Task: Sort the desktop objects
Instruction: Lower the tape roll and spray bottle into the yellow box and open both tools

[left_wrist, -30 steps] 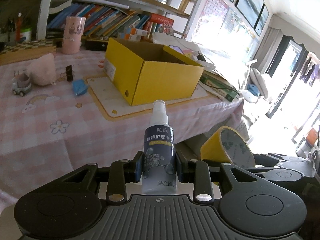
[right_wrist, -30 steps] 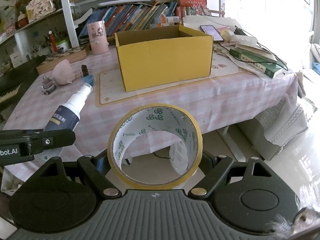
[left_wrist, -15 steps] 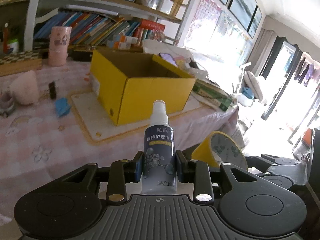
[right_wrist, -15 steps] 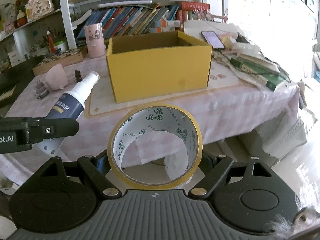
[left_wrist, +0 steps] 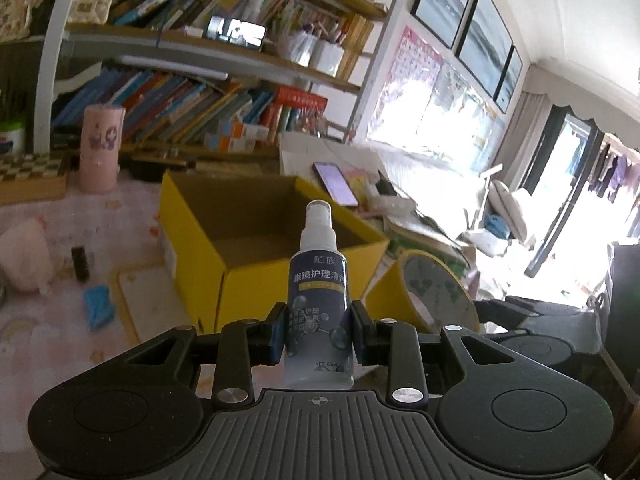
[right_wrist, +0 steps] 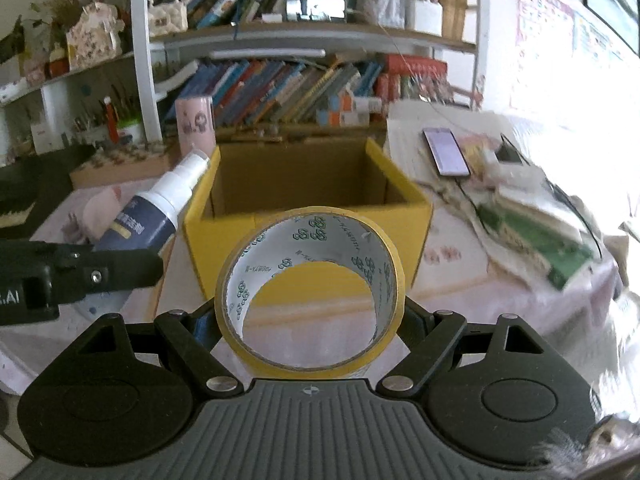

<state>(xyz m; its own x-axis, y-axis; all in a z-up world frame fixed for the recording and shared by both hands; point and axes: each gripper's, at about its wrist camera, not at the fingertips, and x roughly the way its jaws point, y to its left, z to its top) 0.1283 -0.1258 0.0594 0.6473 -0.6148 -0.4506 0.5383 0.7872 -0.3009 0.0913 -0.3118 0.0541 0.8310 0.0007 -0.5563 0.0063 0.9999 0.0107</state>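
**A:** What's each hand got right now?

**B:** On my feed the left gripper (left_wrist: 319,332) is clamped narrow on a spray bottle (left_wrist: 319,300), upright, in front of the yellow box (left_wrist: 248,240). The right gripper (right_wrist: 310,320) sits wide, pads pressed on a roll of tape (right_wrist: 310,292).

**A:** And the box?

**B:** Open-topped on the pink tablecloth (left_wrist: 48,320), just ahead of both. The tape hangs in front of its near wall.
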